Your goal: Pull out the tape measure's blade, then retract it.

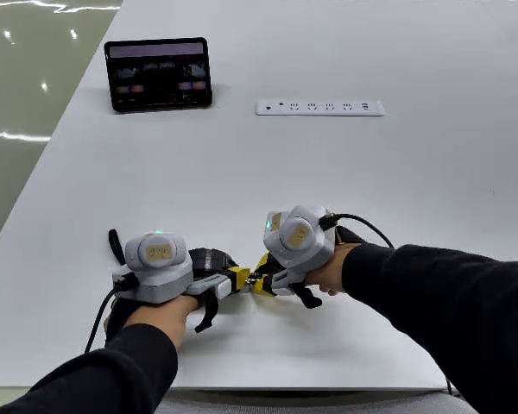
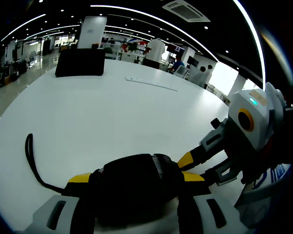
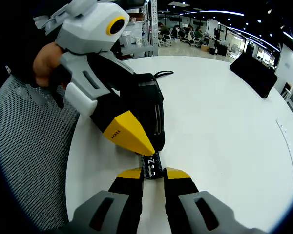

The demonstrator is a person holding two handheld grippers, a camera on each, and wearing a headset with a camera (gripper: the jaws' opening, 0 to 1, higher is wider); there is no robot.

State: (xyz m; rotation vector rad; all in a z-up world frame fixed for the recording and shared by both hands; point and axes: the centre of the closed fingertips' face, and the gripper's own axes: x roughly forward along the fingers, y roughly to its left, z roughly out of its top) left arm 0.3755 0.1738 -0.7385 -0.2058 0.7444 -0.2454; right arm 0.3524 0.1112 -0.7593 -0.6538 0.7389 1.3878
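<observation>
- Black tape (image 3: 149, 103) sits between the yellow-tipped jaws of the left claw (image 2: 136, 178), which are closed onto its case.
- A short stretch of blade (image 3: 152, 166) runs from the case straight to the right claw (image 3: 153, 174), whose jaws are pinched nearly shut on the blade's end.
- The two claws meet tip to tip, low over the white table (image 1: 328, 172).
- A thin strap (image 2: 31, 158) from the tape lies on the table off the left claw's left side.
- Well ahead of both claws lie a tablet (image 1: 158, 73) and a power strip (image 1: 319, 107).
</observation>
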